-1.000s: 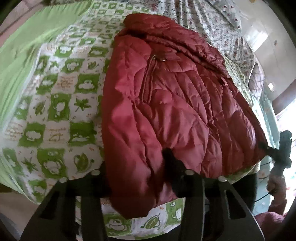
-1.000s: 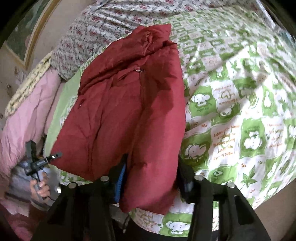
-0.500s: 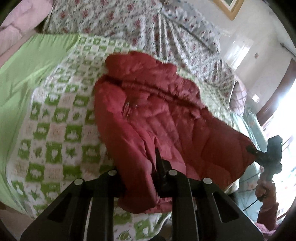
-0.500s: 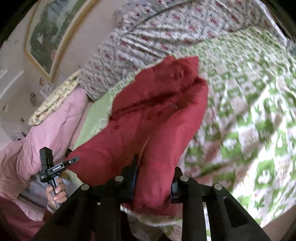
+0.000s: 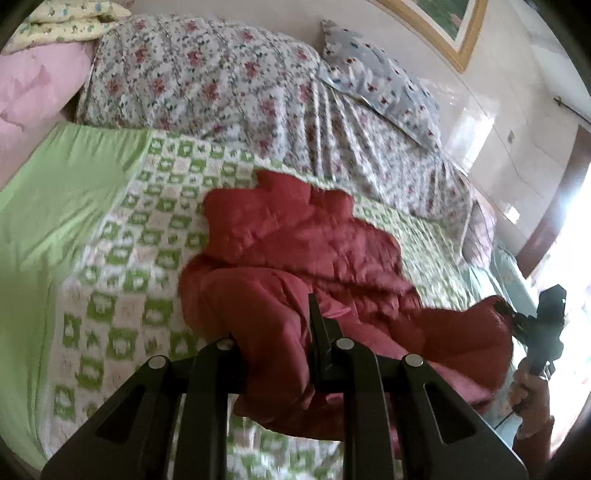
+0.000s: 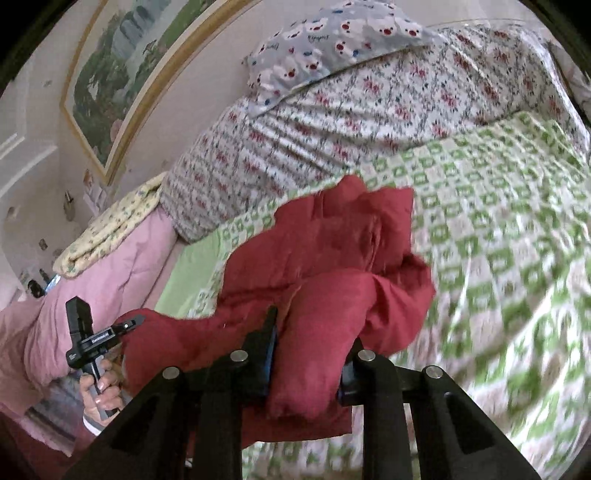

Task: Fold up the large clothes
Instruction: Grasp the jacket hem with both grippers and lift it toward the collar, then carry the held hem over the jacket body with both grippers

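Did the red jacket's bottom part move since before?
Yes. The red jacket has its near hem lifted off the green checkered quilt and carried toward the floral bedding, doubling over its collar end.

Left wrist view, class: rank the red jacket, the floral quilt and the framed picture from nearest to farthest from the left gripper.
1. Red jacket: clamped in the left gripper.
2. Floral quilt: beyond the jacket, at the bed's head.
3. Framed picture: on the wall, upper right.

Left wrist view sits low at the near bed edge, facing the headboard, close over the puffy red quilted jacket. Right wrist view faces the same way. Both share jacket, green-checked blanket, floral duvet.
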Tool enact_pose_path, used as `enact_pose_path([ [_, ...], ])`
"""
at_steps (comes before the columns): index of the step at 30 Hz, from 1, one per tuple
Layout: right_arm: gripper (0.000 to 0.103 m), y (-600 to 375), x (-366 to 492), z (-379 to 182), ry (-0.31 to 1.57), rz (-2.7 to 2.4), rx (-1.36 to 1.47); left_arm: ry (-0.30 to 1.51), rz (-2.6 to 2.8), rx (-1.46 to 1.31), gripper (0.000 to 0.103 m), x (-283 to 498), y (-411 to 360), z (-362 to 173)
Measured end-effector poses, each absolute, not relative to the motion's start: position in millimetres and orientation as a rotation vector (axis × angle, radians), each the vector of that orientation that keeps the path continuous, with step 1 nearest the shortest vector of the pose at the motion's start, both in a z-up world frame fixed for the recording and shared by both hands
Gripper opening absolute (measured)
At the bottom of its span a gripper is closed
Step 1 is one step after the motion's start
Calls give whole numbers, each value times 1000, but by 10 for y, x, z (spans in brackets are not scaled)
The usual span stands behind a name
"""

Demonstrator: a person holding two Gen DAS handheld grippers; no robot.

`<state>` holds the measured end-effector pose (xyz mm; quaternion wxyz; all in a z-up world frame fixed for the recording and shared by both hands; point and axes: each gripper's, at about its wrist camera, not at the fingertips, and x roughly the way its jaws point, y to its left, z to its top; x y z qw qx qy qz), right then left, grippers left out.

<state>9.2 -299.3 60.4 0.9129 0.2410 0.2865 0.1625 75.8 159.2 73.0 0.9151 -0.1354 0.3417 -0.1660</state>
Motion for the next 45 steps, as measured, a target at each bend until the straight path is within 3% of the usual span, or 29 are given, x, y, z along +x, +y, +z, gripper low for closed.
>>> enact_pose_path([
  [20,23,-3211,1791,767,529,205,532,733,-188,-279,18,2523,1369,848],
  [31,25,-3309,2640,352,578,58,554,832,-94,-287,20,3513,1303,297],
  [45,25,-3325,3432,-264,675,-62,520,866,-27,-235,23,4133,1093,-130],
])
